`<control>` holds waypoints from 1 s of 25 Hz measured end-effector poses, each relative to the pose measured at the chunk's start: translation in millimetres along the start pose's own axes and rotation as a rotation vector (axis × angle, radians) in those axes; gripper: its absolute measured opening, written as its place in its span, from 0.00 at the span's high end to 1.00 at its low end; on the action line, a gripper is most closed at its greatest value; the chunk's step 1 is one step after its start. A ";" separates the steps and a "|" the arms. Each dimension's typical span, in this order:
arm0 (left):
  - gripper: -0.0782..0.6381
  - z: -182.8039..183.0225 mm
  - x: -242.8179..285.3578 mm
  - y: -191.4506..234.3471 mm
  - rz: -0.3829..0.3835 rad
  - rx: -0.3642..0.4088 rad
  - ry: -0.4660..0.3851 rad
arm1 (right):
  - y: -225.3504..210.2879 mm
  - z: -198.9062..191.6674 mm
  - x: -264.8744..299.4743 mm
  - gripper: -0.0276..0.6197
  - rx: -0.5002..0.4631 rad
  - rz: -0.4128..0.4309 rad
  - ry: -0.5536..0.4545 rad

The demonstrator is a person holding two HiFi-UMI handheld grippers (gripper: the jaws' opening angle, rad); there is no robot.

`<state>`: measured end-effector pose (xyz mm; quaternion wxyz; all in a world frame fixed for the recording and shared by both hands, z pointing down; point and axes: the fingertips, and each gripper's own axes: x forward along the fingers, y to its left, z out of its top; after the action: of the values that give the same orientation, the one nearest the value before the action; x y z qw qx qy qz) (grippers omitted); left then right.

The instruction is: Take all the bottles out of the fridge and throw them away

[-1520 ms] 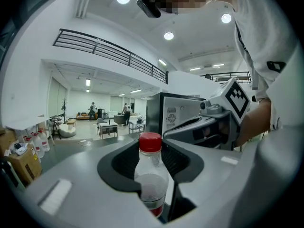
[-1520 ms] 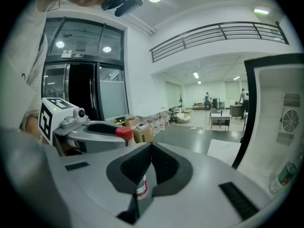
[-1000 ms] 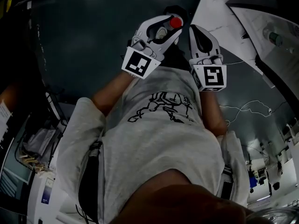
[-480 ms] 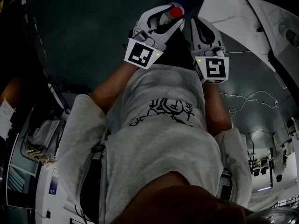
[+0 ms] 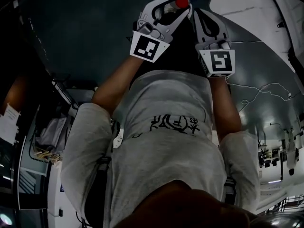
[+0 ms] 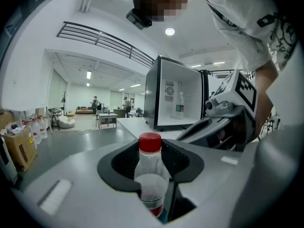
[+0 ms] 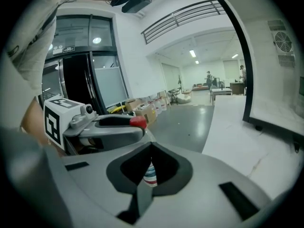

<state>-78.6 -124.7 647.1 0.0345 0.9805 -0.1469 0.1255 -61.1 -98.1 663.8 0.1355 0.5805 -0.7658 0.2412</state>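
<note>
Left gripper (image 5: 175, 9): raised in front of the person's chest, and its fingers (image 6: 118, 163) are spread wide and clamped on a bottle.
Bottle (image 6: 150, 172): clear plastic, pinched by its body between the left fingers. Its neck and red cap (image 5: 182, 2) stick out past the fingertips, and a red and blue label sits low, back inside the grip.
Right gripper (image 5: 203, 19): just beside the left gripper and level with it. Its fingers (image 7: 142, 194) are pressed together along one seam.
Through the right fingers: a small striped red, white and blue patch shows in the hollow behind the fingertips. I cannot tell whether it is touched.
Fridge (image 6: 151, 99): well beyond the left fingertips and a little to their right. It is a black box with a white inside, facing the fingers with its door open.
Second bottle (image 6: 180, 103): upright inside the fridge, far past the left fingertips.
Bench (image 6: 130, 126): a white surface carrying the fridge, ahead of both pairs of fingers and nearer the right ones.
Cardboard boxes (image 6: 19, 148): on the floor, far to the left of the left fingers.
Floor (image 5: 85, 27): dark grey, beneath both pairs of fingers.
Person's shirt (image 5: 166, 141): light grey with a dark print, behind both grippers.
</note>
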 end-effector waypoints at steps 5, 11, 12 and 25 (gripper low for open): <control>0.68 -36.9 10.6 -13.2 -0.032 0.036 0.027 | -9.4 -31.5 15.2 0.94 0.017 -0.031 0.000; 0.68 -74.5 27.7 -19.2 -0.053 0.018 0.024 | -22.5 -72.1 33.5 0.94 0.025 -0.068 0.022; 0.68 -80.3 30.5 -18.3 -0.055 0.017 0.025 | -24.5 -78.8 36.6 0.94 0.024 -0.074 0.027; 0.68 -155.6 61.4 -3.5 -0.032 -0.011 0.051 | -45.7 -134.2 63.2 0.94 0.048 -0.140 0.022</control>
<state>-57.5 -122.2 813.0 0.0457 0.9790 -0.1311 0.1491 -45.5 -89.1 817.9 0.1466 0.6332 -0.7156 0.2559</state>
